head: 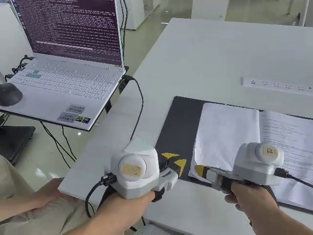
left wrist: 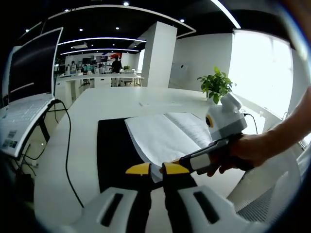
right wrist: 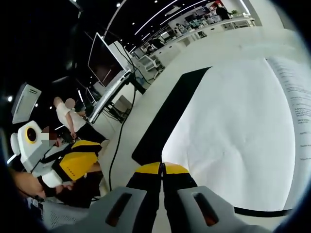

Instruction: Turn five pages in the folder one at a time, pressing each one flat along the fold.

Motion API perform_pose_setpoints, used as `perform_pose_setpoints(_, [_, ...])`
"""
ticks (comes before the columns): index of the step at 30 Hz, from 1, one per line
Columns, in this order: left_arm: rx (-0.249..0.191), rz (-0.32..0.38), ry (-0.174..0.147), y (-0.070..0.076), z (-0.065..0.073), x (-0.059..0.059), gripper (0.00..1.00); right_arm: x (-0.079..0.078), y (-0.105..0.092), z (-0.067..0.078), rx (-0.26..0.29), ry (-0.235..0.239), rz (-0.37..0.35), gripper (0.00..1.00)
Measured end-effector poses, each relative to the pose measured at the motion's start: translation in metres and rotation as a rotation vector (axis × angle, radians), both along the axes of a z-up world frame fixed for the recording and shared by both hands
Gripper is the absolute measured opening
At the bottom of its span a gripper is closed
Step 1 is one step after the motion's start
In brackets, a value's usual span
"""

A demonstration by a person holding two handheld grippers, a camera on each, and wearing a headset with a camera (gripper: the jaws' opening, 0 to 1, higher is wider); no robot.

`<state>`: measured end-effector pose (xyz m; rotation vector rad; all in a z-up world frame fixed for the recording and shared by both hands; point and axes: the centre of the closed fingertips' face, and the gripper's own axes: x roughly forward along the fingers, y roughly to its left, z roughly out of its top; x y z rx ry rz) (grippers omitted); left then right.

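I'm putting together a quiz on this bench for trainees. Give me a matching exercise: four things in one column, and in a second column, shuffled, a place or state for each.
Things:
1 laptop
2 power strip
3 folder
4 mouse

Places or states:
A black, lying open
B white, far right on the table
C dark, left of the laptop
D screen lit, left of the table

Pairs: 1-D, 2-B, 3-A, 4-C
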<state>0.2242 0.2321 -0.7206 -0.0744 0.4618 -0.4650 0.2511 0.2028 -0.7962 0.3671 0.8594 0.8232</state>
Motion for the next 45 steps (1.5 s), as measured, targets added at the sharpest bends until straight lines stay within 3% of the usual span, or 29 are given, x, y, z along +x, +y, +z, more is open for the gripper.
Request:
perform_pose_setpoints(8, [0.027, -0.025, 0.028, -0.008, -0.014, 0.006, 0.07, -0.004, -0.001, -0.002, 0.035, 0.002, 0.006, 0.05])
perform_pose_setpoints(12, [0.047, -0.061, 0.036, -0.02, -0.023, 0.012, 0.06, -0.009, -0.013, 0.002, 0.051, 0.001, -0.012, 0.05])
perform_pose_setpoints(18, [0.108, -0.14, 0.078, -0.042, -0.049, 0.02, 0.07, -0.002, -0.051, 0.006, 0.057, -0.008, -0.089, 0.03])
perform_pose_setpoints(24, [0.147, -0.17, 0.104, -0.057, -0.069, 0.031, 0.08, 0.011, -0.087, 0.009, 0.073, -0.007, -0.178, 0.02])
perform_pose_setpoints(30, [0.189, -0.159, 0.109, -0.061, -0.083, 0.042, 0.1, 0.023, -0.115, 0.011, 0.083, -0.007, -0.241, 0.03])
perform_pose_setpoints(36, [0.247, -0.138, 0.128, -0.059, -0.097, 0.044, 0.1, 0.04, -0.133, 0.013, 0.101, 0.001, -0.287, 0.02])
perform_pose_setpoints(37, [0.253, -0.134, 0.104, -0.058, -0.095, 0.044, 0.09, 0.042, -0.134, 0.015, 0.106, 0.0, -0.289, 0.02])
perform_pose_setpoints(38, [0.253, -0.126, 0.11, -0.057, -0.096, 0.043, 0.08, 0.043, -0.134, 0.015, 0.106, 0.0, -0.291, 0.02])
perform_pose_setpoints(45, [0.267, -0.117, 0.068, -0.056, -0.097, 0.043, 0.09, 0.063, -0.134, 0.022, 0.135, 0.024, -0.307, 0.02])
